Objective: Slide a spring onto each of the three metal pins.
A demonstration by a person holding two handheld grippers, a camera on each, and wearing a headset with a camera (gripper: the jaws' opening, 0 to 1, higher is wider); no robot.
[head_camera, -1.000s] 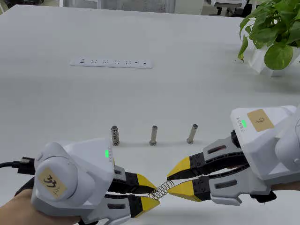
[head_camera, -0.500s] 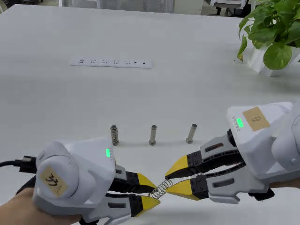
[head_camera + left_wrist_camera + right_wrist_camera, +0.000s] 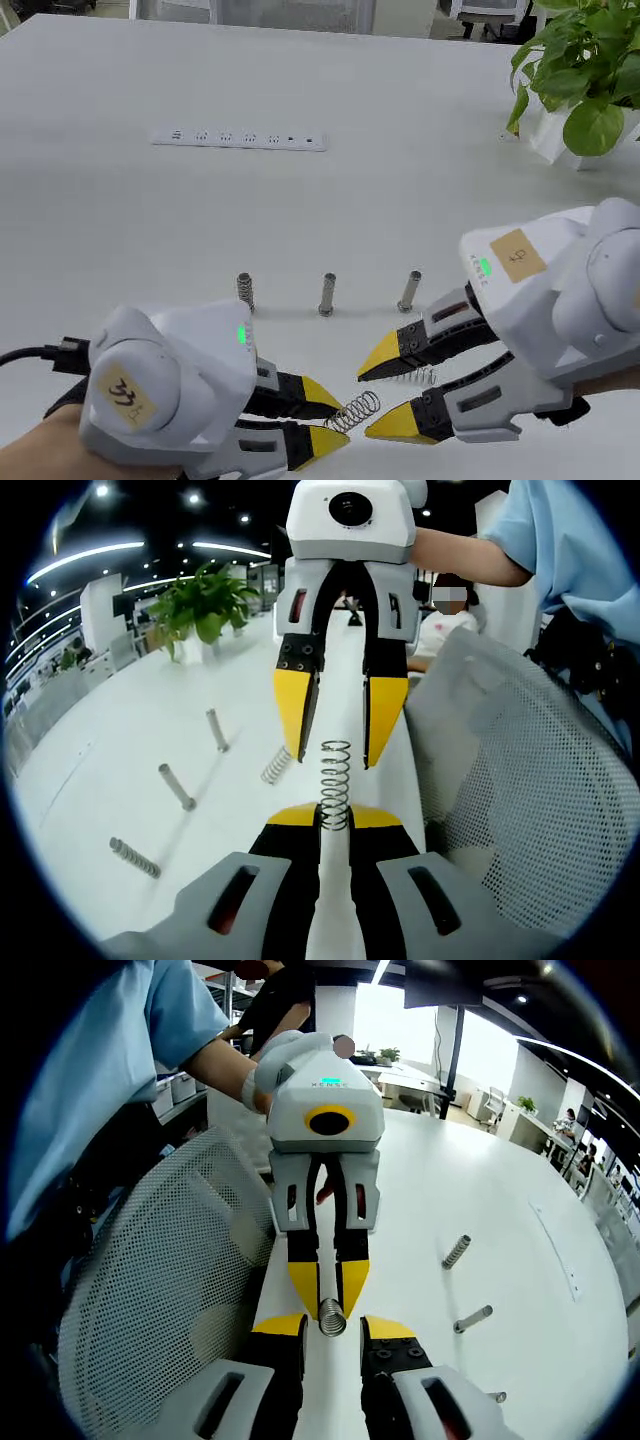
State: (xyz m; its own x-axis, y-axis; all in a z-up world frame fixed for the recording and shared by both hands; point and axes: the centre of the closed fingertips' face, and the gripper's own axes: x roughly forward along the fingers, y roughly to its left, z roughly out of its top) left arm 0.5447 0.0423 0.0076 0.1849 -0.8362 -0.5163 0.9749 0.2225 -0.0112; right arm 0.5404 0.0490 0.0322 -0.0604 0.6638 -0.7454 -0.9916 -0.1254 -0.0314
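Note:
Three metal pins stand in a row on the white table: the left pin carries a spring, while the middle pin and right pin are bare. My left gripper is shut on one end of a spring, which sticks out toward the right gripper. In the left gripper view the held spring rises from the shut jaws. My right gripper is open, its yellow jaws on either side of the spring's free end without touching it. A second loose spring lies on the table beneath the right gripper.
A white power strip lies farther back on the table. A potted plant stands at the back right. A mesh chair back is beside the table's near edge. Bare tabletop lies between the pins and the strip.
The right gripper's jaws have spread wide and let go of the spring's end, and it has lifted slightly. The left gripper still holds the spring. The loose spring now shows.

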